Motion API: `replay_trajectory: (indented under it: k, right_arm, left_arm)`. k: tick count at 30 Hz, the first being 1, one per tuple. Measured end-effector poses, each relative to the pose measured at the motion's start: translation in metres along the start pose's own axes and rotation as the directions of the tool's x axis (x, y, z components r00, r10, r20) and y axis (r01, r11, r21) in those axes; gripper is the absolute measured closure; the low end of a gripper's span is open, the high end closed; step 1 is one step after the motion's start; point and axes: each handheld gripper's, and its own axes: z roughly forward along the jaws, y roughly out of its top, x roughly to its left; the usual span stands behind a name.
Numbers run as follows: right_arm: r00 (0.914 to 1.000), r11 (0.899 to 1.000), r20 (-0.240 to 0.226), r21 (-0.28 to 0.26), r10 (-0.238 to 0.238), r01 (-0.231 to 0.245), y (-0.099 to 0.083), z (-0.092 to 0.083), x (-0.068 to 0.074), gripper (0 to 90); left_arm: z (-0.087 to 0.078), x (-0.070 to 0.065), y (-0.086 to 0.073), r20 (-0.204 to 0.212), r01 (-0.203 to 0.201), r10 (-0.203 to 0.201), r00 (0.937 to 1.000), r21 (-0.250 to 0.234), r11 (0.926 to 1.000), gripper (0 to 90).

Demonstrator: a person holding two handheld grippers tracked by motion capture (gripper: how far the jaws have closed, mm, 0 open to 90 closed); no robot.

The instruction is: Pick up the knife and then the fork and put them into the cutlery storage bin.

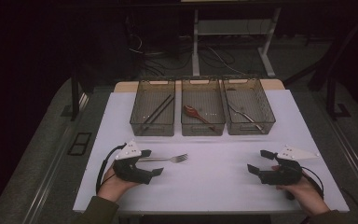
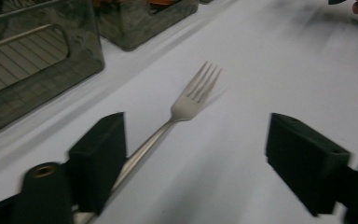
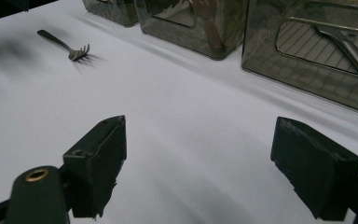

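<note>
White, matte board covers the tabletop (image 1: 214, 182), with a strip of pale wood showing at its far edge behind three smoky translucent plastic bins. Around the table the room is dark: grey floor, a tangle of cables and the white legs of a desk frame (image 1: 196, 42) beyond.

The left bin (image 1: 153, 108) holds a pair of thin black chopsticks (image 1: 158, 111) lying diagonally. The middle bin (image 1: 203, 107) holds a reddish-brown wooden spoon (image 1: 195, 113). The right bin (image 1: 248, 106) holds a silvery metal utensil (image 1: 244, 115) whose type is hard to make out through the ribbed wall.

A silver metal fork (image 1: 168, 158) lies flat on the white board in front of the left bin, tines pointing to the right. The left gripper (image 1: 149, 163) rests low at the handle end, jaws spread wide. In the left gripper view the fork (image 2: 186, 105) runs between the jaws, close against the left-hand one, with its handle end cut off below; whether that jaw touches it is unclear.

The right gripper (image 1: 256, 162) sits well apart on the right side of the board, jaws likewise released and empty over bare surface. In its own view the fork (image 3: 67, 46) appears far off.

Both hands are partly cut off by the bottom edge, and the left gripper view is motion-blurred.
</note>
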Motion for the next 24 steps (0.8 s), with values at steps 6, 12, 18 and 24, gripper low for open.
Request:
replay_trajectory:
  k: [6,12,18,24]
  right_arm:
    - [0.9999,1.000,0.006,0.009,-0.009,0.009,0.000,0.002,0.000,17.4]
    - [0.9999,1.000,0.006,0.004,-0.009,0.009,0.000,0.001,0.000,17.4]
    - [0.9999,1.000,0.001,0.002,-0.013,0.013,0.000,0.001,0.000,17.4]
    - [0.9999,1.000,-0.001,-0.001,-0.016,0.016,0.001,0.000,0.000,17.4]
  left_arm:
    - [0.006,0.023,0.006,-0.036,0.041,-0.040,0.9986,0.048,0.9980,55.5]
    - [0.023,0.045,-0.001,-0.118,0.048,-0.030,0.9926,0.152,0.9872,84.2]
    - [0.027,0.050,-0.006,-0.118,0.063,-0.041,0.9922,0.195,0.9788,88.8]
    - [0.027,0.050,-0.009,-0.096,0.052,-0.031,0.9949,0.223,0.9735,88.8]
